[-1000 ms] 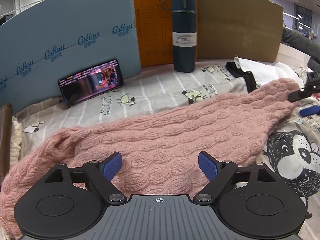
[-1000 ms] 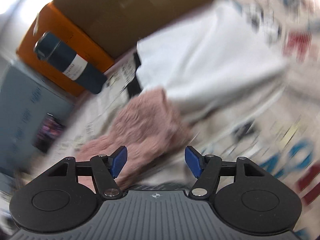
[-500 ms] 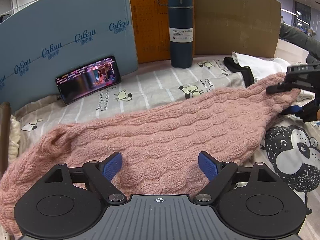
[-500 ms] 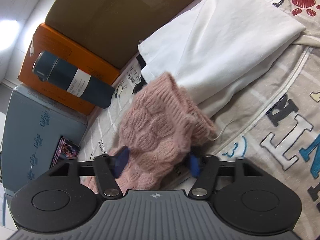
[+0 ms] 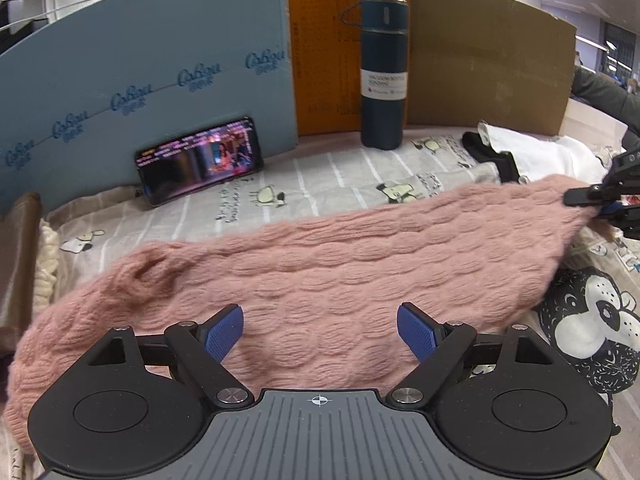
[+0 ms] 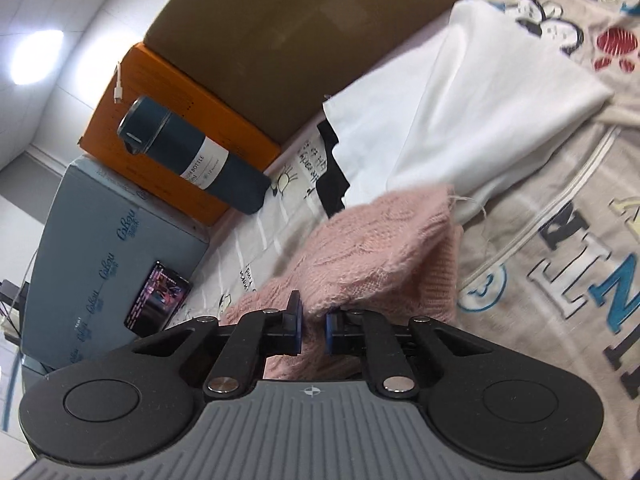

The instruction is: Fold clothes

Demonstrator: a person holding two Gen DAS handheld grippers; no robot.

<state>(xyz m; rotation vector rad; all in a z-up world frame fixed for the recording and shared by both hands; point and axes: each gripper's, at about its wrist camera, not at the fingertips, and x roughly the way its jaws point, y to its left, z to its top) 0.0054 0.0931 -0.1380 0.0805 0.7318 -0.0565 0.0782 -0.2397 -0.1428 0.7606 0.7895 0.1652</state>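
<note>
A pink cable-knit sweater (image 5: 340,264) lies stretched across the bed sheet (image 5: 320,176) from lower left to upper right. My left gripper (image 5: 320,330) is open and empty, hovering just above the sweater's near edge. My right gripper (image 6: 313,330) is shut on the sweater's far right end (image 6: 360,256); it also shows at the right edge of the left wrist view (image 5: 600,208), where that end looks slightly raised.
A dark blue vacuum bottle (image 5: 382,76) stands at the back against orange (image 5: 324,52) and brown cardboard (image 5: 488,60). A phone (image 5: 200,160) leans on a blue box (image 5: 132,92). A folded white garment (image 6: 480,120) lies on the right.
My right gripper has closed on the sweater's right end, which it only straddled before. The left gripper has stayed open over the near edge.
</note>
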